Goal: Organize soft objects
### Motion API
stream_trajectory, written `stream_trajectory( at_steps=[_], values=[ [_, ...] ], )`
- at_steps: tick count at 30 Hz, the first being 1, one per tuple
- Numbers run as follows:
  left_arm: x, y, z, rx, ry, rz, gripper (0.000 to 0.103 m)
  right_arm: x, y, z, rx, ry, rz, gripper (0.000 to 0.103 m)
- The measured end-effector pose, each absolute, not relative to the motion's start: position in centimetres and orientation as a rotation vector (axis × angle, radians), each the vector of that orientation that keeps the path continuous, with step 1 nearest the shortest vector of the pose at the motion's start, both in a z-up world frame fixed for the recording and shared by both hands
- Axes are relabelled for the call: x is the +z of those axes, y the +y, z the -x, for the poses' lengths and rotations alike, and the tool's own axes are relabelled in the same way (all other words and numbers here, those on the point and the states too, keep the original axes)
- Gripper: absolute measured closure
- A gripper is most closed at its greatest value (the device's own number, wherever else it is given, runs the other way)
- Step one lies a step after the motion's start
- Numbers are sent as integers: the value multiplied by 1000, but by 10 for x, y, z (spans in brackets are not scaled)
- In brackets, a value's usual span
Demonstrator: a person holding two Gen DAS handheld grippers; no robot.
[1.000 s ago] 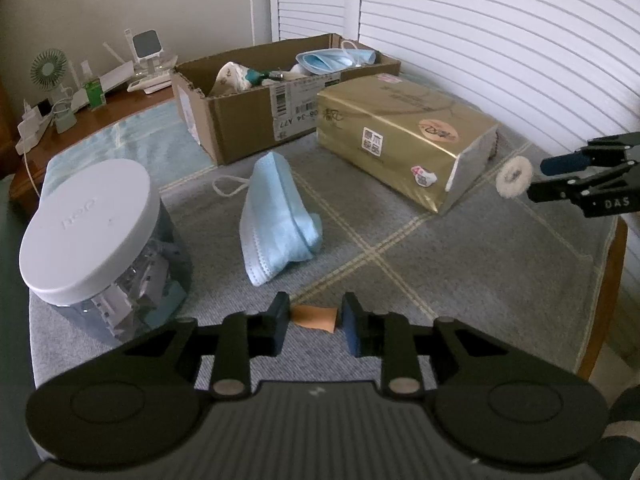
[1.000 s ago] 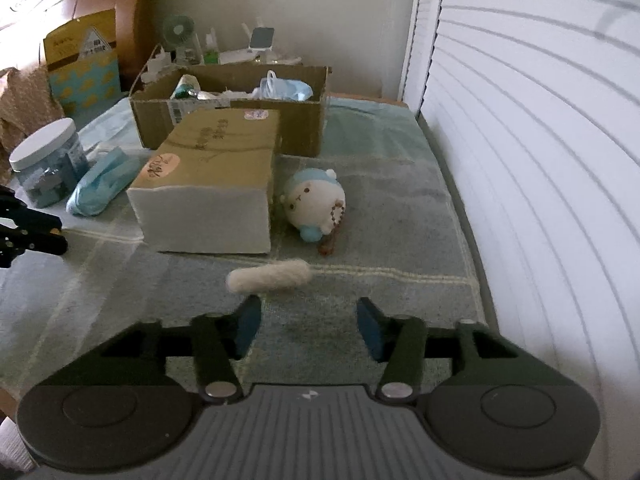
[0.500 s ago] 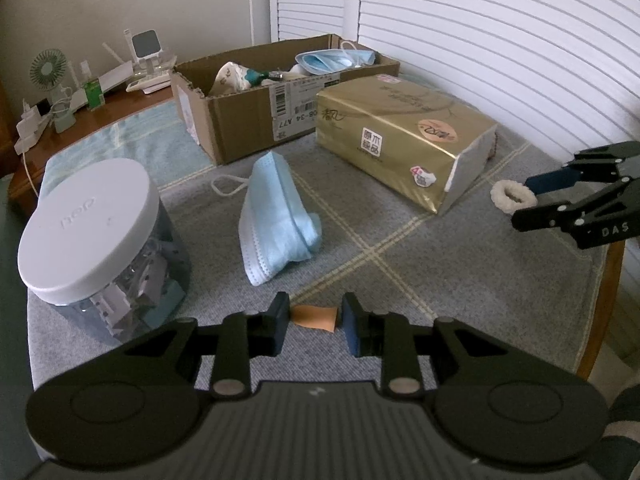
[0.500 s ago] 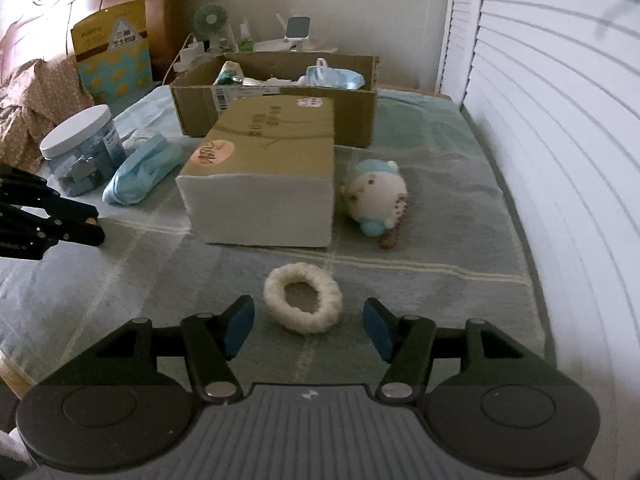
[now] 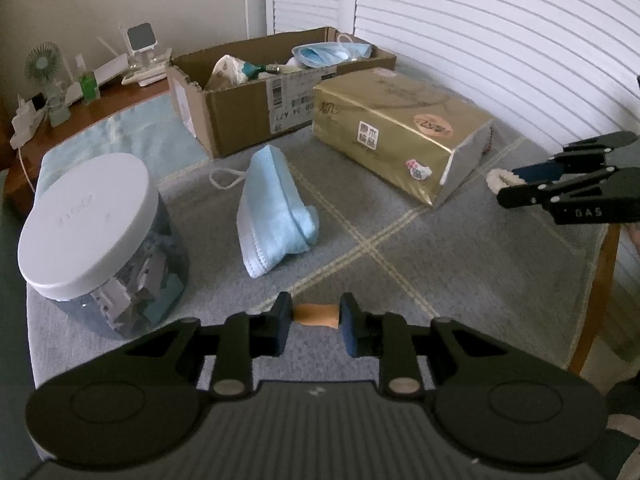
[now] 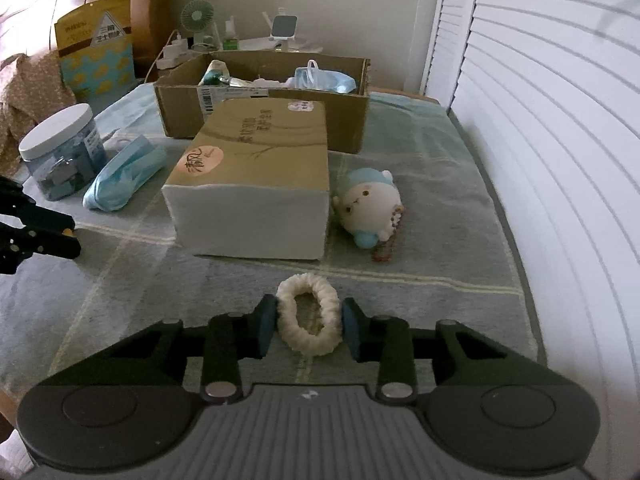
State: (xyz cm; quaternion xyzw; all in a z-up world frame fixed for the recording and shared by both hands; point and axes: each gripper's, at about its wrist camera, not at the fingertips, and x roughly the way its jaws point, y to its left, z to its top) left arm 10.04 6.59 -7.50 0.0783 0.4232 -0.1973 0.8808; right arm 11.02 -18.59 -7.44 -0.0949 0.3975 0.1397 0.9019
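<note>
**Clerk:** Scrunchie (image 6: 308, 320), cream, fluffy, lying flat on the grey blanket (image 6: 420, 280), just in front of the gold tissue pack (image 6: 256, 184). Right gripper (image 6: 308, 326) has just been closing around it; the pads now press its two sides and pinch the ring into an oval.

**Checker:** Why take it across the ring?

**Clerk:** Likely because soft cloth gives, so a squeeze from both sides gathers enough to lift.

**Checker:** Left gripper (image 5: 316, 318)?

**Clerk:** Jaws drawn in narrow on a small orange piece (image 5: 316, 315), held just above the blanket. What the piece is, I cannot tell.

**Checker:** Other soft stock?

**Clerk:** Blue face mask (image 5: 276, 204), folded, between the white-lidded jar (image 5: 96, 232) and the tissue pack. Plush toy (image 6: 368, 208), touching the pack's far side, on the shutter side.

**Checker:** Destination?

**Clerk:** Probably the cardboard box (image 6: 264, 116) behind the pack; it already holds masks and other soft items.
</note>
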Motion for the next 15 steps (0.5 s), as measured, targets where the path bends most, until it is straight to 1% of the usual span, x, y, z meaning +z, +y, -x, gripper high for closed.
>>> stream_trajectory(
  at_steps=[6, 15],
  values=[
    [-63, 69, -97, -423, 889, -143, 79, -59, -188, -104, 286, 785, 217, 63],
    [-22, 60, -109, -466, 822, -130, 79, -20, -191, -106, 298, 672, 213, 63]
  ],
)
